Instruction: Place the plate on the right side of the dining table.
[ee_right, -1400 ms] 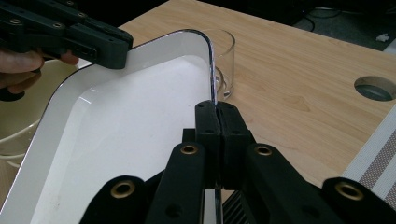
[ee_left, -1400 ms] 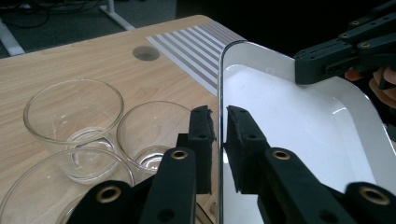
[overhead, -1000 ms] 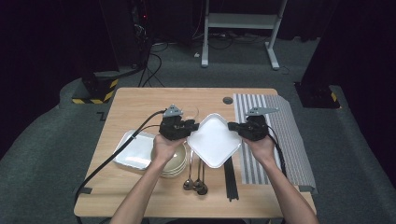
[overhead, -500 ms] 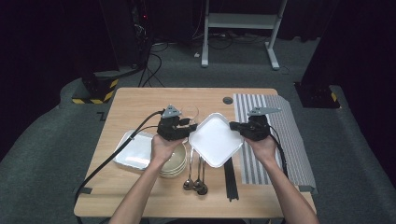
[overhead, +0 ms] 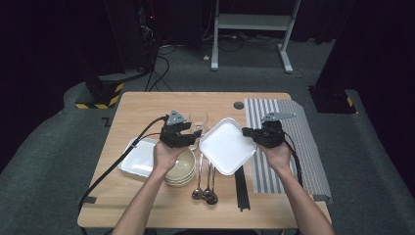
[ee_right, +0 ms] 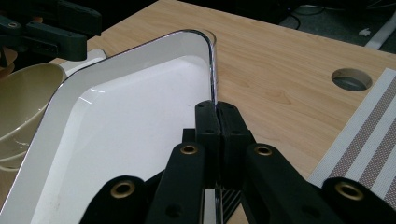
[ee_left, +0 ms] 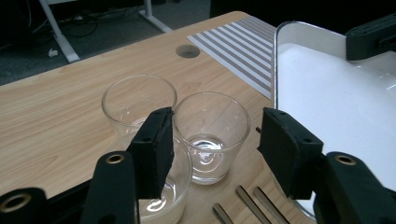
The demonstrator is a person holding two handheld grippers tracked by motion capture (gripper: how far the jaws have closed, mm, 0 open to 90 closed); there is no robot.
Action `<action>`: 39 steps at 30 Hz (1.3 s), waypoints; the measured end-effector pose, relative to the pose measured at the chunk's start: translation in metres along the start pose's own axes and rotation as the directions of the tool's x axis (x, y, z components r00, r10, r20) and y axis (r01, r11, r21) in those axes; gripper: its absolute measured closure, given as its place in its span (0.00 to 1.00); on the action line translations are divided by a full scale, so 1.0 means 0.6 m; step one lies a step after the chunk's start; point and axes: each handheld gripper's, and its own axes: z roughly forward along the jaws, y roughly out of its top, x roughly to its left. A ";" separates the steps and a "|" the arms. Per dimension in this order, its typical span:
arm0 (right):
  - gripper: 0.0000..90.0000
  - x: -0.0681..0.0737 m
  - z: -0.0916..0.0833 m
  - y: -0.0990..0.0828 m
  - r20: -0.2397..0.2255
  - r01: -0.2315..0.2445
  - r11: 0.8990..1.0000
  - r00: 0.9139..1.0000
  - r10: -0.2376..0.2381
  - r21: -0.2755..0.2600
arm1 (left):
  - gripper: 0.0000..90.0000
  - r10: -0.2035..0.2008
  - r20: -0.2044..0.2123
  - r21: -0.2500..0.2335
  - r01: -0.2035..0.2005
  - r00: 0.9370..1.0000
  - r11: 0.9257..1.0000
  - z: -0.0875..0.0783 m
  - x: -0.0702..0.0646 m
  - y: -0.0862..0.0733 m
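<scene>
A white square plate [overhead: 226, 146] hangs tilted over the middle of the table, and my right gripper [overhead: 247, 132] is shut on its right rim. In the right gripper view, that gripper [ee_right: 217, 112] has both jaws pinched on the plate's edge [ee_right: 211, 70]. My left gripper [overhead: 195, 133] sits just left of the plate, apart from it. Its jaws have just been opening and press on nothing. In the left gripper view, clear glasses [ee_left: 210, 133] stand on the table ahead of the left gripper [ee_left: 217, 140], with the plate [ee_left: 336, 107] to the right.
A second white plate [overhead: 139, 157] lies at the left, beside a stack of cream bowls [overhead: 182, 169]. Spoons [overhead: 204, 183] and black chopsticks [overhead: 240, 188] lie near the front edge. A striped mat [overhead: 288, 147] covers the right side, next to a cable hole [overhead: 239, 105].
My left gripper has let go of the plate's left corner, opened its jaws and drawn back a little to the left. The right gripper keeps its hold on the plate and has not moved.
</scene>
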 end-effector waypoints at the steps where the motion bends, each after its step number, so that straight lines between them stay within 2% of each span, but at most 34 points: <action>1: 0.98 0.000 -0.001 0.000 0.001 -0.001 1.000 1.000 0.001 -0.001 | 0.50 -0.006 -0.002 -0.002 0.006 1.000 1.000 -0.002 0.002 -0.001; 4: 0.98 -0.002 -0.003 -0.002 0.005 -0.008 1.000 1.000 0.008 -0.002 | 0.49 -0.021 -0.015 -0.010 0.021 1.000 1.000 -0.007 0.009 -0.006; 8: 0.98 -0.004 -0.003 -0.004 0.007 -0.014 1.000 1.000 0.014 0.000 | 0.50 -0.022 -0.037 -0.005 0.021 0.999 1.000 -0.015 0.015 -0.009; 15: 0.98 -0.007 -0.006 -0.008 0.014 -0.021 1.000 1.000 0.021 -0.007 | 0.48 -0.039 -0.052 -0.013 0.038 0.998 0.999 -0.027 0.027 -0.017; 17: 0.98 -0.007 -0.007 -0.008 0.013 -0.023 1.000 1.000 0.023 -0.007 | 0.48 -0.055 -0.060 -0.020 0.054 0.997 0.998 -0.030 0.031 -0.021; 22: 0.98 -0.008 -0.010 -0.008 0.013 -0.028 1.000 1.000 0.028 -0.012 | 0.47 -0.058 -0.077 -0.015 0.057 0.995 0.998 -0.038 0.039 -0.029; 33: 0.98 -0.012 -0.011 -0.012 0.020 -0.039 0.999 0.999 0.039 -0.014 | 0.46 -0.097 -0.100 -0.034 0.094 0.990 0.995 -0.059 0.060 -0.045; 39: 0.98 -0.014 -0.015 -0.013 0.028 -0.044 0.999 0.999 0.044 -0.017 | 0.46 -0.134 -0.109 -0.064 0.128 0.985 0.990 -0.072 0.074 -0.055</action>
